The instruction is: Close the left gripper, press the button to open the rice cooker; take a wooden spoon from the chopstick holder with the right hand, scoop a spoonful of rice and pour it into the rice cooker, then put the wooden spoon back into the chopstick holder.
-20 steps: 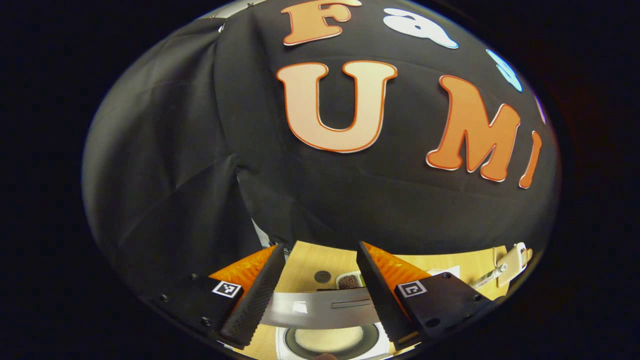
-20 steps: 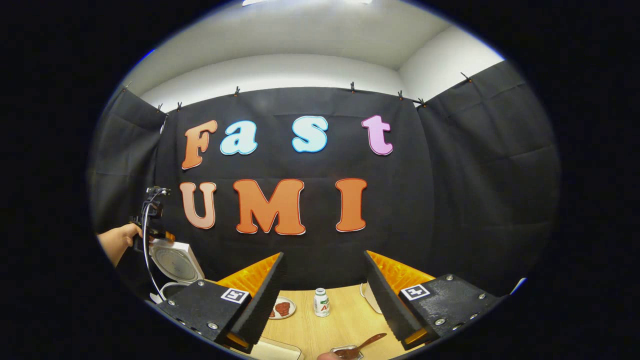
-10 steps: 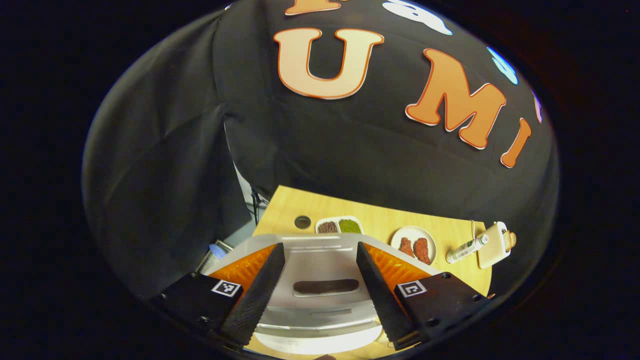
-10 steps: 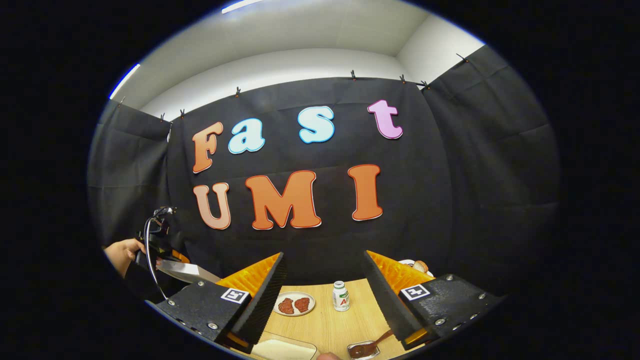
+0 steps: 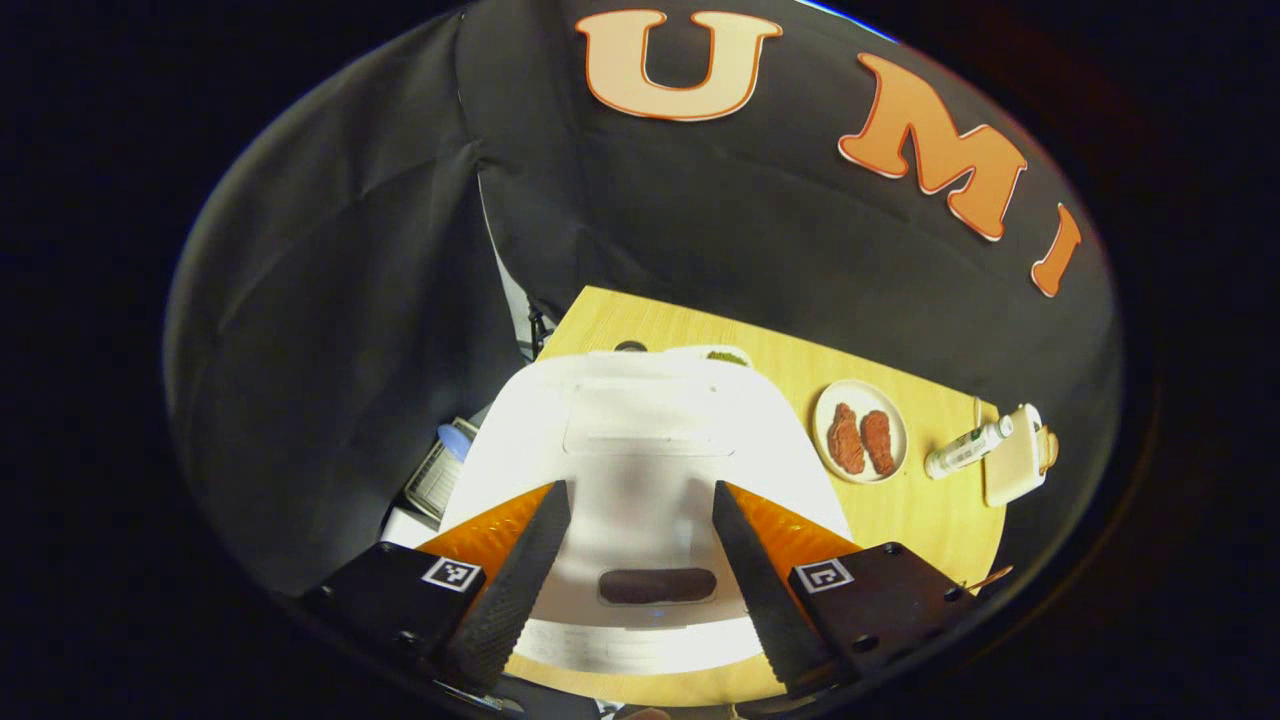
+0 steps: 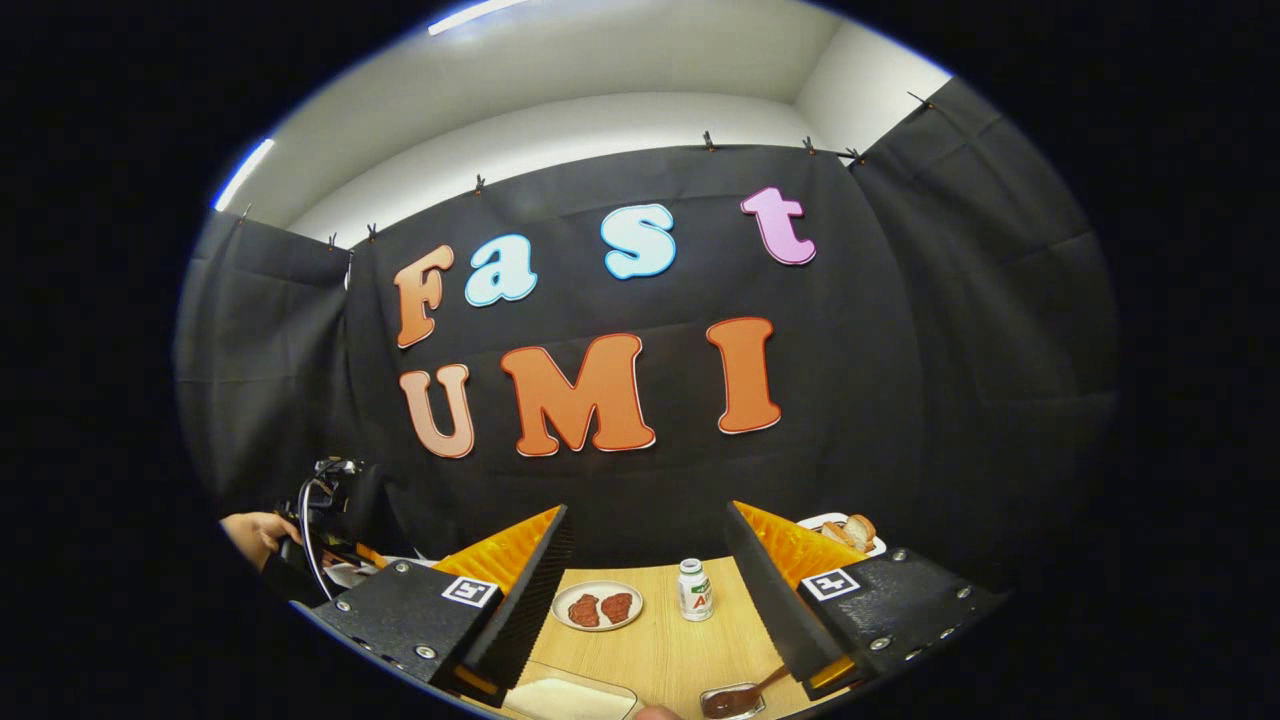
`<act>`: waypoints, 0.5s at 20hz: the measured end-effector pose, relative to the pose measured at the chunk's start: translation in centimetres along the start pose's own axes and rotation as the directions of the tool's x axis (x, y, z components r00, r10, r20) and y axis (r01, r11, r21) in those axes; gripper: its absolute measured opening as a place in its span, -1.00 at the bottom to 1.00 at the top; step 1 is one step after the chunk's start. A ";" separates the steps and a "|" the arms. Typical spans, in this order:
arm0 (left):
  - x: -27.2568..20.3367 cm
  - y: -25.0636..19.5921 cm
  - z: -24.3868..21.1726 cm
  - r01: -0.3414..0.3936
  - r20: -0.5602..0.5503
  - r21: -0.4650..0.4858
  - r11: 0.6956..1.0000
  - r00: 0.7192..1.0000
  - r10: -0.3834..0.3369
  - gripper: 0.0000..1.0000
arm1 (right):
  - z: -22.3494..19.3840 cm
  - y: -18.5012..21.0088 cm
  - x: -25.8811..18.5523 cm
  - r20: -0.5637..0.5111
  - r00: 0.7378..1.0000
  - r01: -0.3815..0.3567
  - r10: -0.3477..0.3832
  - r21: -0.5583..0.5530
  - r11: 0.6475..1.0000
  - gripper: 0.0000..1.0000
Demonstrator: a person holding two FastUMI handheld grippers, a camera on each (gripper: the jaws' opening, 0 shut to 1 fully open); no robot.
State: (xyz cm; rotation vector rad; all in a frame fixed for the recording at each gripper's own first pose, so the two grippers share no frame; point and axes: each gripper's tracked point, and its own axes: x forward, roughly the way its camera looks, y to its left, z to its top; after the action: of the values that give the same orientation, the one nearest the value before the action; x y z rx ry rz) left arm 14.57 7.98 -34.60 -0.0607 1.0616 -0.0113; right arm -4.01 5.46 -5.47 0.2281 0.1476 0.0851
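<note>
A white rice cooker stands at the left end of the wooden table, its lid down. A dark oval recess sits near the lid's front edge. My left gripper hovers open just above the lid, one finger on each side of its middle, holding nothing. My right gripper is open and empty above the table's near side. In the right gripper view the left gripper and the hand holding it appear far left. A brown spoon rests in a small dish of dark sauce.
A plate with two brown pieces, a small bottle and a beige box sit right of the cooker. A pale tray lies near the front, a plate of bread at the right. A basket sits below the table's left edge.
The cooker's lid has swung from upright down to flat on the pot. My left gripper tilted down with it. The right gripper stayed open and barely shifted.
</note>
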 end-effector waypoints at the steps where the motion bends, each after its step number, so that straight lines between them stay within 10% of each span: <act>1: 0.5 -0.1 -1.5 -0.010 -0.015 0.005 1.000 1.000 0.010 1.00 | -0.2 0.2 0.2 -0.005 1.000 -0.010 0.010 0.000 1.000 0.90; 10: -0.6 -1.2 -4.3 -0.017 0.052 -0.068 0.998 0.998 0.021 1.00 | -1.1 3.9 2.1 -0.017 0.994 -0.113 0.112 -0.024 0.993 0.89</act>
State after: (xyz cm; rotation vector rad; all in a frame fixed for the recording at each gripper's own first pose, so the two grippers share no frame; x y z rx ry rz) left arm 10.62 6.63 -36.12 -0.1116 1.0095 0.0432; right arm -2.39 9.68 -5.90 0.2105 0.1489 0.2007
